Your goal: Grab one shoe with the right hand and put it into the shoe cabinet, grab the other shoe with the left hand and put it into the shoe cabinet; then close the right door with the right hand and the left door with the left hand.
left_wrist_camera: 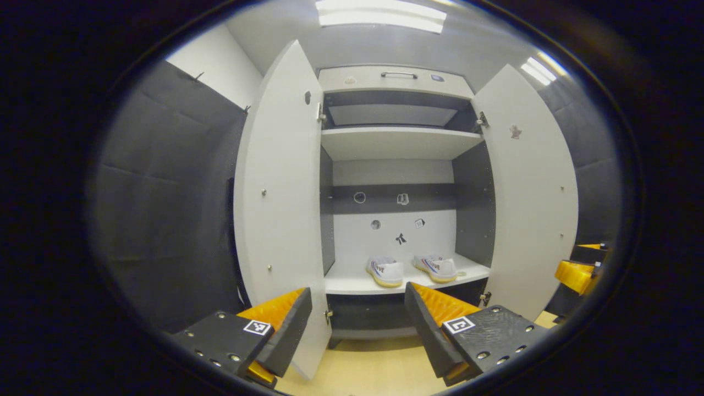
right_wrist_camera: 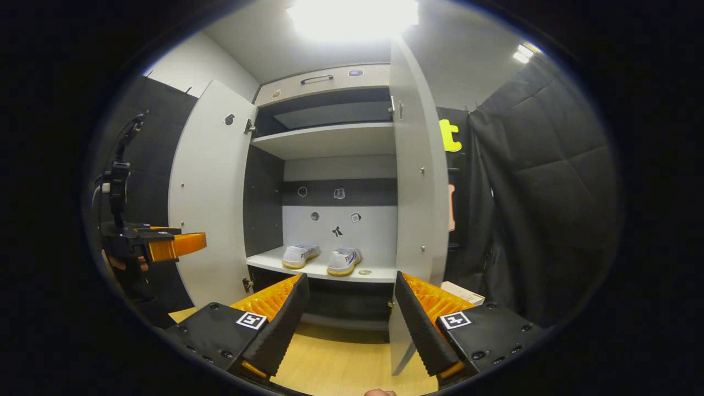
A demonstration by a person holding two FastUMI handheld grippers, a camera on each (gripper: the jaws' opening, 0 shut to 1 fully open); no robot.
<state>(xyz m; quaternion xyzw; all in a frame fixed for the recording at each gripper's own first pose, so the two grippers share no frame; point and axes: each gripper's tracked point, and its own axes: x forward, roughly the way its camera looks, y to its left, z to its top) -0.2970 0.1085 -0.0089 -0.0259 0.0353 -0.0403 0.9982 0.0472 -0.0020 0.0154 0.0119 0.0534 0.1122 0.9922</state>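
Two white shoes with yellow soles stand side by side on the lower shelf of the shoe cabinet: the left shoe [left_wrist_camera: 385,271] [right_wrist_camera: 298,256] and the right shoe [left_wrist_camera: 437,268] [right_wrist_camera: 344,261]. Both doors are swung open, the left door [left_wrist_camera: 280,209] [right_wrist_camera: 209,192] and the right door [left_wrist_camera: 531,192] [right_wrist_camera: 418,165]. My left gripper [left_wrist_camera: 357,324] is open and empty in front of the cabinet, near the left door's edge. My right gripper [right_wrist_camera: 352,319] is open and empty too, with the right door's edge just inside its right finger. Each gripper also appears off to the side in the other's view, the right gripper [left_wrist_camera: 577,272] and the left gripper [right_wrist_camera: 165,245].
An upper shelf [left_wrist_camera: 396,140] and a top drawer with a handle [left_wrist_camera: 399,74] sit above the shoes. The wooden floor [right_wrist_camera: 341,363] runs up to the cabinet. A small box [right_wrist_camera: 462,291] lies on the floor right of the right door. Black cloth walls [left_wrist_camera: 165,220] flank both sides.
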